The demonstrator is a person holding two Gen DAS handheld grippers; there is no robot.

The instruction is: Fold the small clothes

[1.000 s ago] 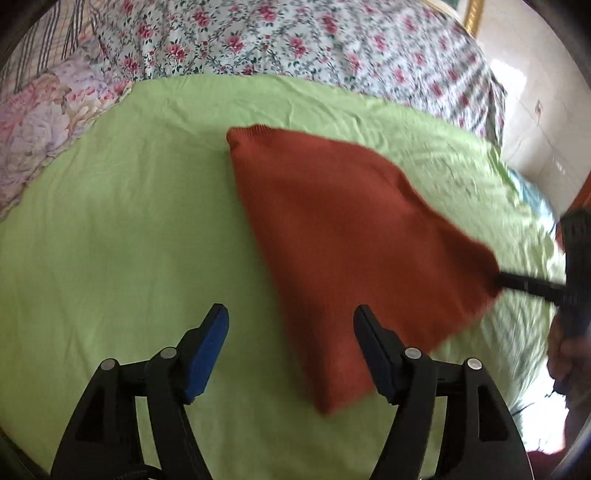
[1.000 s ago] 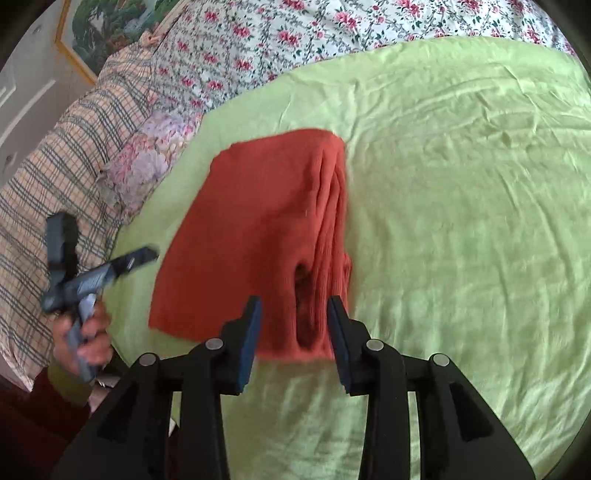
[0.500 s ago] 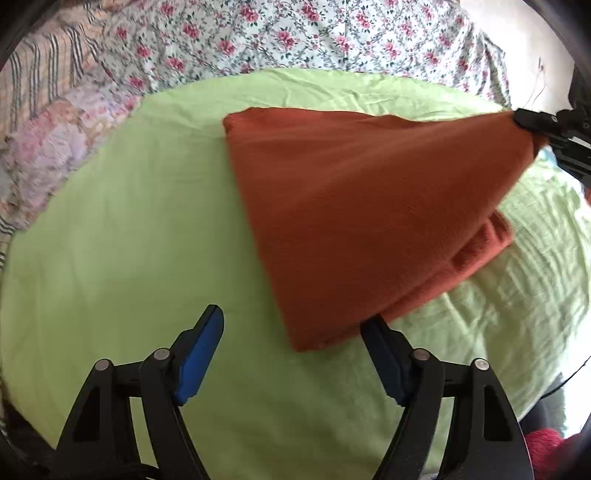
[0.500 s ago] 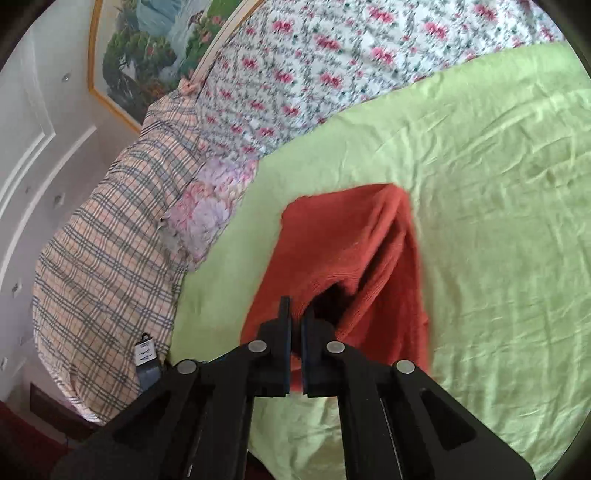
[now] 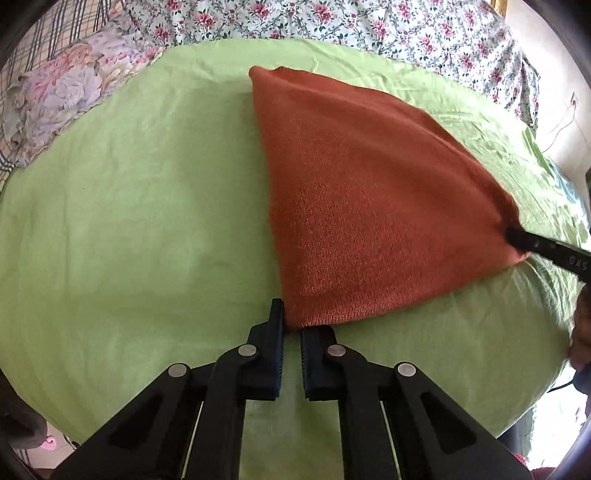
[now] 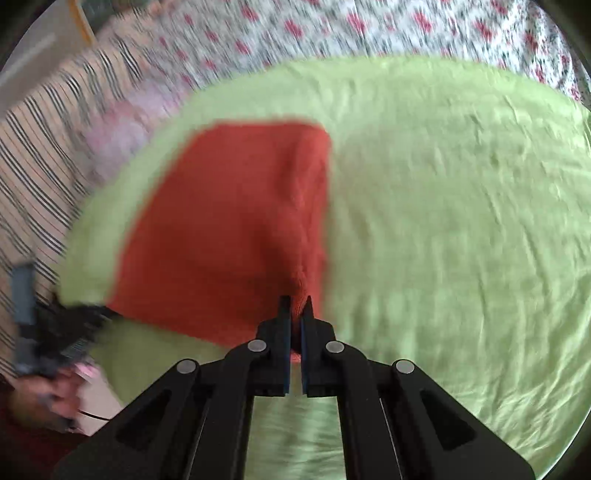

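Note:
A rust-orange knit garment point(image 5: 369, 192) lies folded on the green sheet point(image 5: 129, 221). In the left wrist view my left gripper point(image 5: 291, 325) is shut on the garment's near corner. The right gripper point(image 5: 517, 236) pinches the garment's right corner at the frame's edge. In the blurred right wrist view the right gripper point(image 6: 297, 306) is shut on a bunched corner of the garment point(image 6: 229, 229), with cloth between its pads. The left gripper point(image 6: 74, 314) shows as a dark blur at the garment's lower left corner, with a hand point(image 6: 44, 395) behind it.
A floral bedspread point(image 5: 332, 22) lies beyond the green sheet. A flowered pillow point(image 5: 62, 92) sits at the far left, and plaid bedding point(image 6: 37, 147) lies beside it. The sheet's edge drops off at the right point(image 5: 561, 332).
The left gripper's jaws went from wide open to shut on the garment's near corner. The right gripper shut on the other corner, lifted it, then brought it back down.

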